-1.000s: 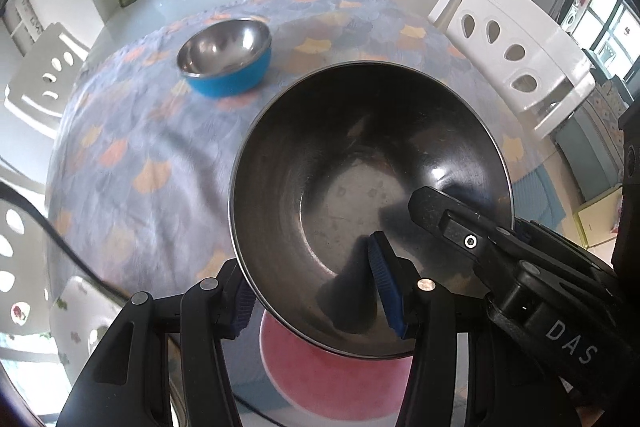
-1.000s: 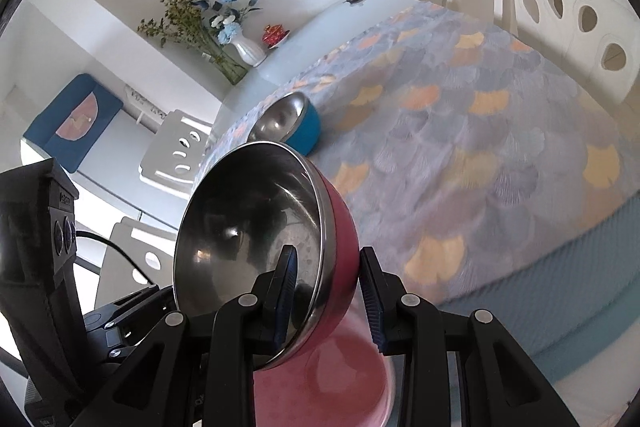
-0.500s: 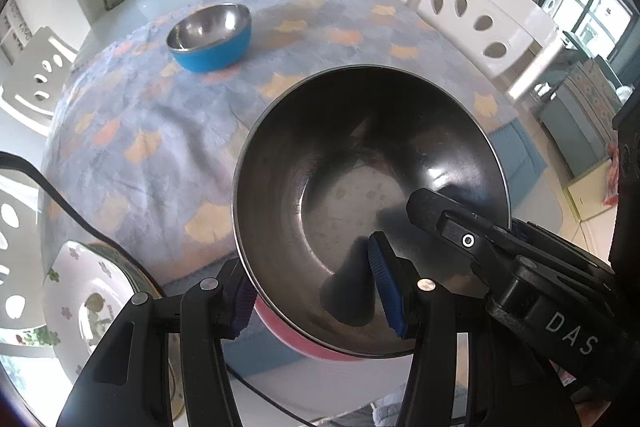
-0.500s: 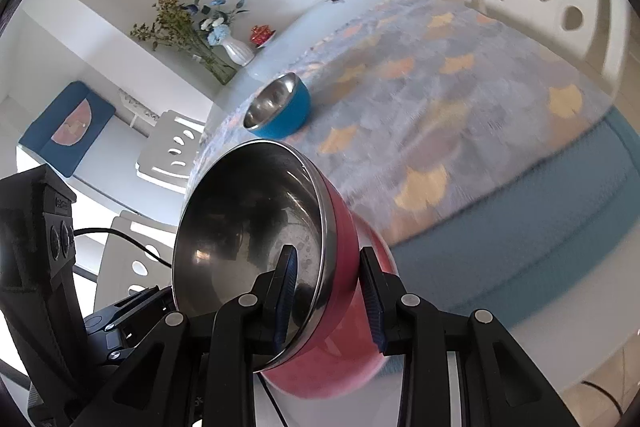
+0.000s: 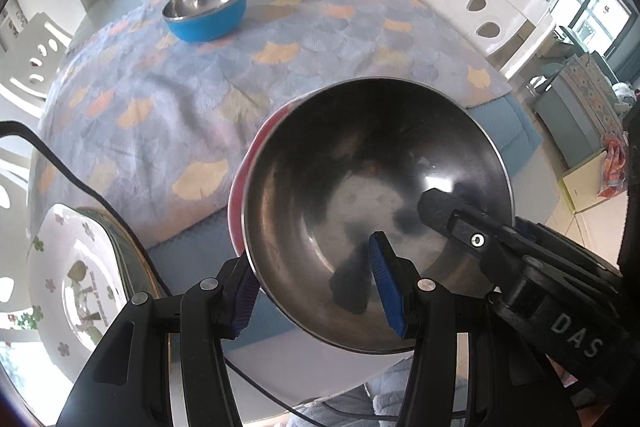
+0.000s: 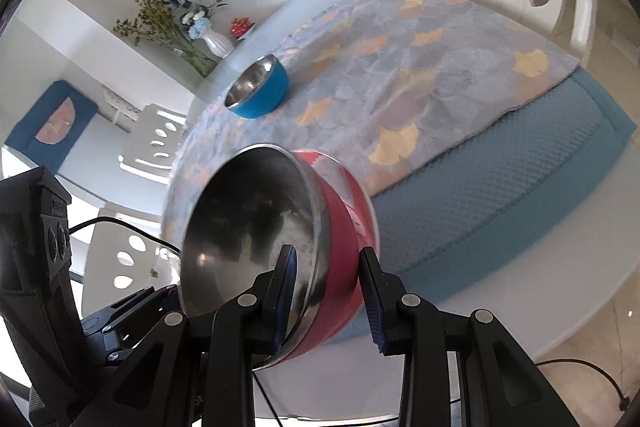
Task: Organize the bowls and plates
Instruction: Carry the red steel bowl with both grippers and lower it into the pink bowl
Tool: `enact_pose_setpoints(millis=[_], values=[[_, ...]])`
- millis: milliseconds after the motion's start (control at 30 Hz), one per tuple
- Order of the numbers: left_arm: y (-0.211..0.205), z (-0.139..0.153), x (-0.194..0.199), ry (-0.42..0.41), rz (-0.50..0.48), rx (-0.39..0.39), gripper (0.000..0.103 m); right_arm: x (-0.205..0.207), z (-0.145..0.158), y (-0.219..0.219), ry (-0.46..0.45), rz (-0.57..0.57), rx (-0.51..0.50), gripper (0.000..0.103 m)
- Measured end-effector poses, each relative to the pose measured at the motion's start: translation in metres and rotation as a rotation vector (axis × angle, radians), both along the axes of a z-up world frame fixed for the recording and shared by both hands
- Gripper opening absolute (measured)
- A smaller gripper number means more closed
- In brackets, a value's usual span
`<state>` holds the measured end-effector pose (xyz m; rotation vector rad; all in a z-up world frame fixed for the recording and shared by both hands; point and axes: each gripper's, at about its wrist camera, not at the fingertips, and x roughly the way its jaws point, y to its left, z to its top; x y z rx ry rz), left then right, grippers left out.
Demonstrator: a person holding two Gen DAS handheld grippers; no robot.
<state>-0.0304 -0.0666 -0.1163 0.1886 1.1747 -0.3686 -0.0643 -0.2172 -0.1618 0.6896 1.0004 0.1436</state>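
Red steel-lined bowl [image 5: 372, 211] hangs in the air near the front edge of the table, over the strip of teal cloth [image 6: 500, 211] that shows below the patterned tablecloth [image 5: 200, 75], and it touches no surface. Both tools carry it together: the left gripper [image 5: 316, 295] is clenched on the near rim, one blue pad inside the steel lining and the other against the red outer wall, and the right gripper [image 6: 326, 297] grasps the rim at another place in the same way, so its finger reaches into the bowl in the left wrist view. I think the two grips are there because the bowl is wide, smooth and slippery; one pinch on a thin rim would let it swing or tilt, and two points keep it steady. It is tilted a little, the open side toward the cameras. The blue bowl [image 5: 206, 9] stands upright farther back on the tablecloth, well apart, and it looks like a good place to nest the red one, but that is only my guess. A white plate with flower print [image 5: 68, 279] lies at the lower left, beside the table, with a black cable [image 5: 100, 203] across it. White chairs [image 5: 476, 7] stand around, and a white vase with flowers [image 6: 218, 43] is at the far end. The only writing I can read is "DAS" on the body of the right tool; the print on the plate and the small marks on the red wall are too unclear.
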Motion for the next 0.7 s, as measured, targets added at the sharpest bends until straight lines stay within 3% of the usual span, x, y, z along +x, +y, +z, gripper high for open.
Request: enact_pose_setpoints(millis=[567, 700], values=[[0.018, 0.001, -0.003, -0.025, 0.031, 0.006, 0.052, -0.006, 0.011, 0.008, -0.021, 0.021, -0.080, 0.034], [0.026, 0.008, -0.002, -0.020, 0.046, -0.029, 0.052, -0.005, 0.013, 0.005, 0.001, 0.014, -0.068, 0.033]])
